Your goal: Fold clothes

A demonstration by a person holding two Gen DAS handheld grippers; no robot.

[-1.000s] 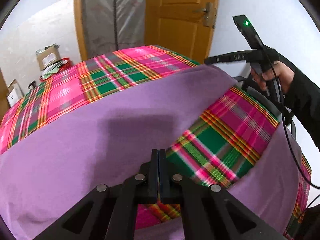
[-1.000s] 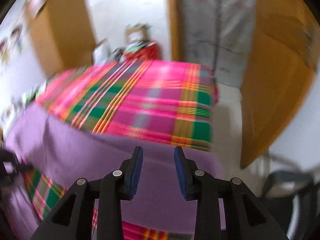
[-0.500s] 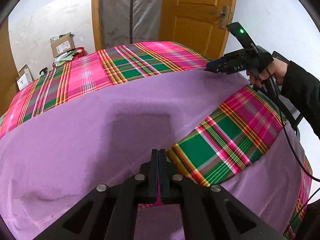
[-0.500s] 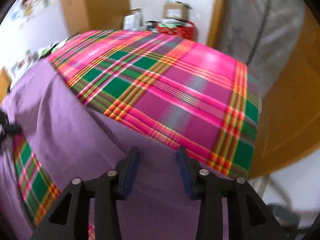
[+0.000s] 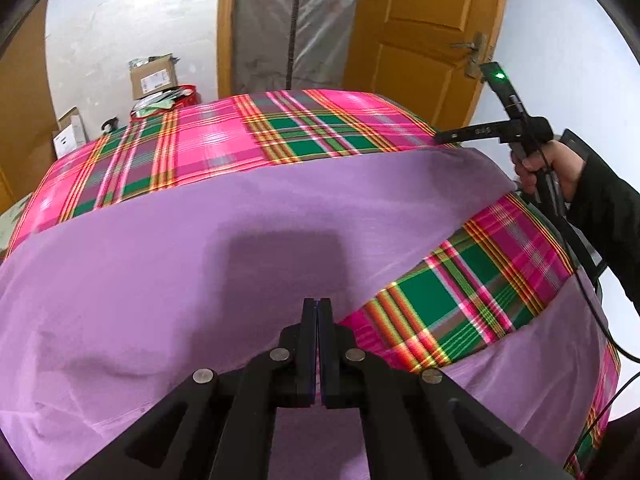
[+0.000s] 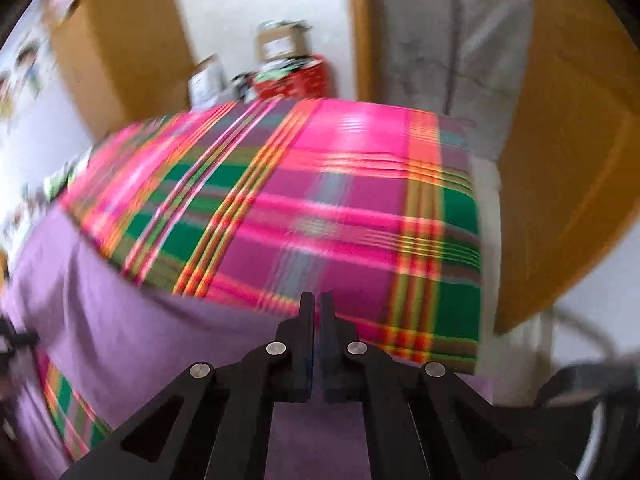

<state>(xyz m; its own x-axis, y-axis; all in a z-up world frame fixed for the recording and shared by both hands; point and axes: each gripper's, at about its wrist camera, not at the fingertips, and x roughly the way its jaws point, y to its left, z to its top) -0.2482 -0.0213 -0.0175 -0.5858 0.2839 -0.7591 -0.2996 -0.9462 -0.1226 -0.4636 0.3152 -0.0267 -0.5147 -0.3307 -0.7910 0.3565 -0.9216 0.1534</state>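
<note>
Smooth lilac cotton garment (image 5: pixel 224 236) spread on the pink-green plaid-covered desk (image 5: pixel 208 148). Left hand-held gripper (image 5: pixel 318 312) and right hand-held gripper (image 6: pixel 317 308) each pinch its edge; lift both evenly, keeping the fold line taut.

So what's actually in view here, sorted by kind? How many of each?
Purple garment: 1
Plaid tablecloth: 1
Hand-held grippers, left gripper and right gripper: 2
Cardboard boxes, one tall, one low: 2
Red container of clutter: 1
Wooden door: 1
Total: 8
</note>
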